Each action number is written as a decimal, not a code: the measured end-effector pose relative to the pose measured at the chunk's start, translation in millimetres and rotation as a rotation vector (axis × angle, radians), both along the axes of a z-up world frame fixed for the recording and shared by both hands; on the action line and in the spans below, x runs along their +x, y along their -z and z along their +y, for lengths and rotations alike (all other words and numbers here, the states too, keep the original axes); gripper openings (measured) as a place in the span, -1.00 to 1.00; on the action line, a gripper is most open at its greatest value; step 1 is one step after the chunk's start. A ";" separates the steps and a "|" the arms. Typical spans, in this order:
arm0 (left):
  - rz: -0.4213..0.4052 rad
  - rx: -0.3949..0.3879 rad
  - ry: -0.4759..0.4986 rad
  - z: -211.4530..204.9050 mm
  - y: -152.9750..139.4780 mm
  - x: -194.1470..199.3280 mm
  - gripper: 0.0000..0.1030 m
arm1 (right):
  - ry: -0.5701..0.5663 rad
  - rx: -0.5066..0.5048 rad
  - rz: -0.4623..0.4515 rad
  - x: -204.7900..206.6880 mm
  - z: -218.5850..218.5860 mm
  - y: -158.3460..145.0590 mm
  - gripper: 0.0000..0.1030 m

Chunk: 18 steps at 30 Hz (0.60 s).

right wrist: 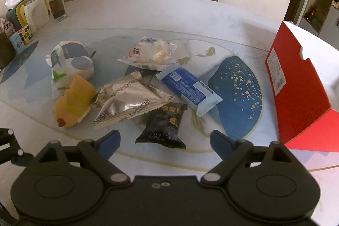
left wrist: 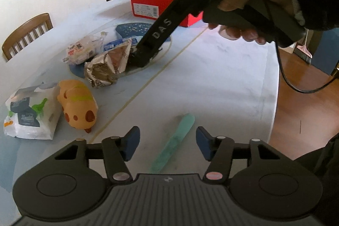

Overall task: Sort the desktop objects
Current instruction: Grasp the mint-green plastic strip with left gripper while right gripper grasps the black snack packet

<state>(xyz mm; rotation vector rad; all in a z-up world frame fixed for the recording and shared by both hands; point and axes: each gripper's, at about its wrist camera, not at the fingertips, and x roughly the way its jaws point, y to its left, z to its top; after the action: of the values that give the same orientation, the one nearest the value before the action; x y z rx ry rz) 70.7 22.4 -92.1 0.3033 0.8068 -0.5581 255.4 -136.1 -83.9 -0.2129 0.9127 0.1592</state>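
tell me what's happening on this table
A person is sorting snacks and small things on a table, with tongs in each hand. The left tongs hang open over a green stick-shaped item, not yet gripping it. The right tongs are open just short of a black snack packet, beside a silver pouch and a blue wrapper. An open red box stands at the table's edge.

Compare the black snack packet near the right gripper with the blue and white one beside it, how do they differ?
The black snack packet is dark with gold lettering; the blue packet is blue with pale sealed ends. The black one is short and squat, the blue one long and slim. The black one lies just ahead of the open right gripper; the blue one sits farther off, nearer the red box. Both are sealed and lie flat on the table.
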 end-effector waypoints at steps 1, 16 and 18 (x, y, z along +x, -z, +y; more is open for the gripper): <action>-0.003 0.004 0.003 -0.5 0.7 -0.2 -0.01 | 0.001 0.000 0.005 1.7 -0.3 1.9 0.75; 0.032 -0.012 0.009 -1.1 10.6 -2.3 -0.35 | -0.029 -0.008 0.022 14.1 4.8 14.5 0.64; 0.032 -0.027 0.005 0.9 11.6 -2.0 -0.36 | -0.031 -0.007 0.025 16.0 6.0 16.0 0.63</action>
<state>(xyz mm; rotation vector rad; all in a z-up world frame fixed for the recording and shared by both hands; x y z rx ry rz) 68.7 23.3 -103.6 0.2723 0.8289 -0.5788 271.4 -130.1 -99.8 -0.2315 0.9352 0.1876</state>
